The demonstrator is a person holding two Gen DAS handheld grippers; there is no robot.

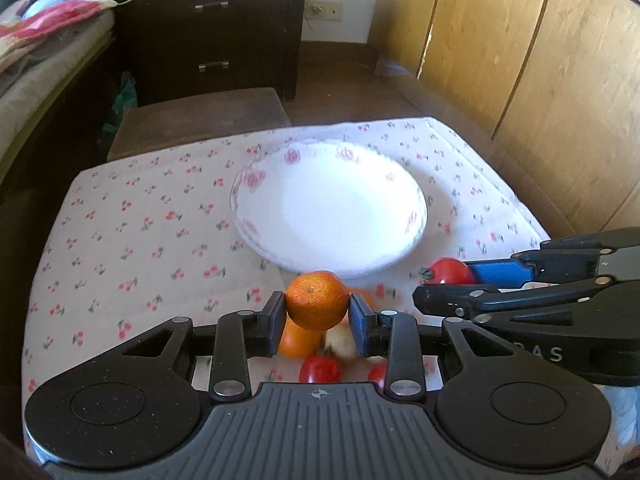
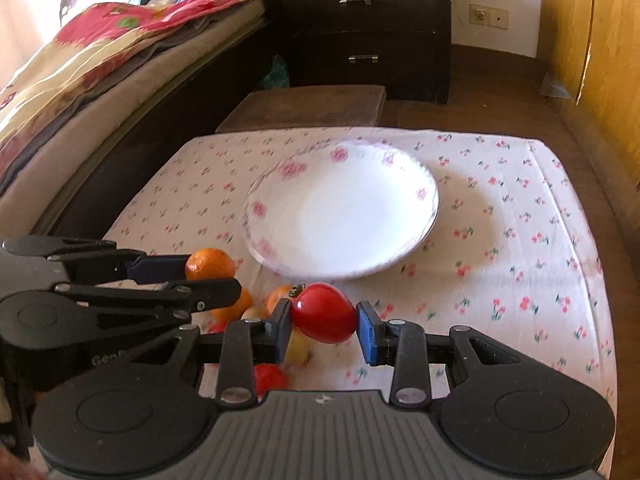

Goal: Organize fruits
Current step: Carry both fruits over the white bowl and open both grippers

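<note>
Left gripper (image 1: 318, 307): jaws clamped on orange (image 1: 318, 300), lifted above fruit pile (image 1: 320, 356), near plate (image 1: 256, 200) front rim. Right gripper (image 2: 324, 316): jaws closed on tomato (image 2: 324, 313), likewise just short of plate. Plate on cherry-print cloth (image 2: 500, 240) over bench.

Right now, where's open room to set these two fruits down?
The white plate is bare inside. The cloth right of it is free too, and the cloth left of it. It is crowded at the near edge, where the left claw holds an orange and the right claw a tomato over the loose fruit pile.
</note>
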